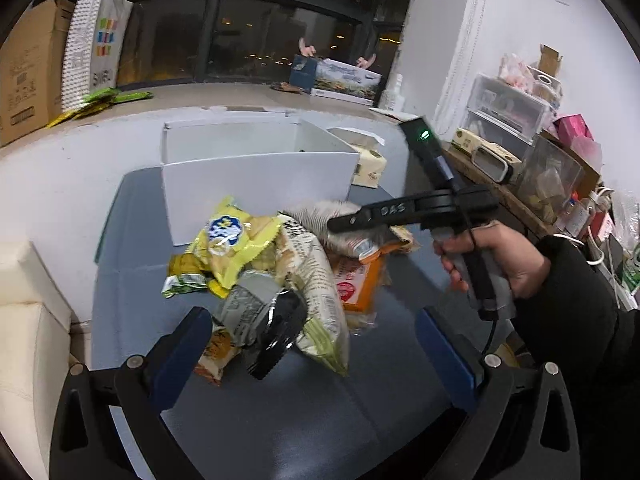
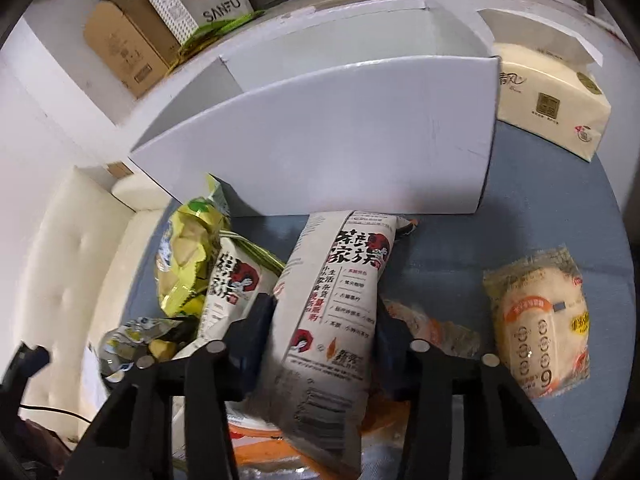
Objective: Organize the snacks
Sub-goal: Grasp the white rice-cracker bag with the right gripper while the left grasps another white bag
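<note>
My right gripper (image 2: 320, 336) pinches the first white snack bag (image 2: 336, 300), left gripper (image 1: 312, 344) gapes empty; the white box (image 2: 320, 152) looks empty, pile unsorted.

Two wrist fisheyes, both angled down at the snack pile.
The left view sits back, facing the white box (image 1: 260, 176) across the tabletop (image 1: 280, 420); the right view hangs close over the pile. Both share that box and the yellow bag (image 2: 188, 256).
</note>
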A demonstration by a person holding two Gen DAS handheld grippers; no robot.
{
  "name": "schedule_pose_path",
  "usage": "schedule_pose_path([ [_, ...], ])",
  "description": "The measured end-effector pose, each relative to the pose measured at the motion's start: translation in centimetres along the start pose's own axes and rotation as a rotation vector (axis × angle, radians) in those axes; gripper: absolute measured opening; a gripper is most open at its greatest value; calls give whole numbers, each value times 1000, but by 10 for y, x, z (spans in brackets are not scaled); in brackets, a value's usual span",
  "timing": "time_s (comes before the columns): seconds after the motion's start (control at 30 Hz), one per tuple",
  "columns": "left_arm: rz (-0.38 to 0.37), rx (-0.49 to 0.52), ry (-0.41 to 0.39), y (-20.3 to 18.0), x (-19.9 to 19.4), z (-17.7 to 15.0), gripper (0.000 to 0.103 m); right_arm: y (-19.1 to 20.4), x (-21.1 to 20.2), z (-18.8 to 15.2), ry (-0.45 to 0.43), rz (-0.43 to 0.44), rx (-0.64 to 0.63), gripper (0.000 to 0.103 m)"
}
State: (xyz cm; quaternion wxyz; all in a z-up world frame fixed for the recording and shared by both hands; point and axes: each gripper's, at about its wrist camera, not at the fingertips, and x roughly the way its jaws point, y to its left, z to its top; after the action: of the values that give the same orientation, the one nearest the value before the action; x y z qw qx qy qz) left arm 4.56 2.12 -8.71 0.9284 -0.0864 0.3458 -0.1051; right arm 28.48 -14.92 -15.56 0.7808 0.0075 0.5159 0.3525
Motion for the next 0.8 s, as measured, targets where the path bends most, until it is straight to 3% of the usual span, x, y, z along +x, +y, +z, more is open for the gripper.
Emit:
schedule_pose_path([
  [0.13, -29, 37, 41, -4, 18, 15, 103, 9, -35, -13, -76, -10, -38, 41],
  [0.27, -61, 73, 138, -9, 58, 41, 103, 12, -78, -32, -163, 29, -43, 41],
  [0.53, -74, -67, 415, 9, 162, 73, 100, 9, -157, -79, -332, 98, 9, 41],
  [0.57, -64, -84, 448, 14, 175, 73, 93, 10, -162, -85, -342, 97, 11, 41],
  [0.6, -59, -97, 465, 17, 182, 72, 77, 9, -171, -89, -354, 97, 13, 41],
  [0.63, -49, -109, 489, 22, 191, 70, 68, 9, -178, -95, -367, 98, 15, 41],
  [0.67, -43, -116, 500, 25, 196, 68, 51, 8, -181, -97, -373, 100, 17, 41],
  [0.8, -47, -82, 460, 20, 185, 65, 47, 4, -185, -99, -375, 97, 24, 41],
])
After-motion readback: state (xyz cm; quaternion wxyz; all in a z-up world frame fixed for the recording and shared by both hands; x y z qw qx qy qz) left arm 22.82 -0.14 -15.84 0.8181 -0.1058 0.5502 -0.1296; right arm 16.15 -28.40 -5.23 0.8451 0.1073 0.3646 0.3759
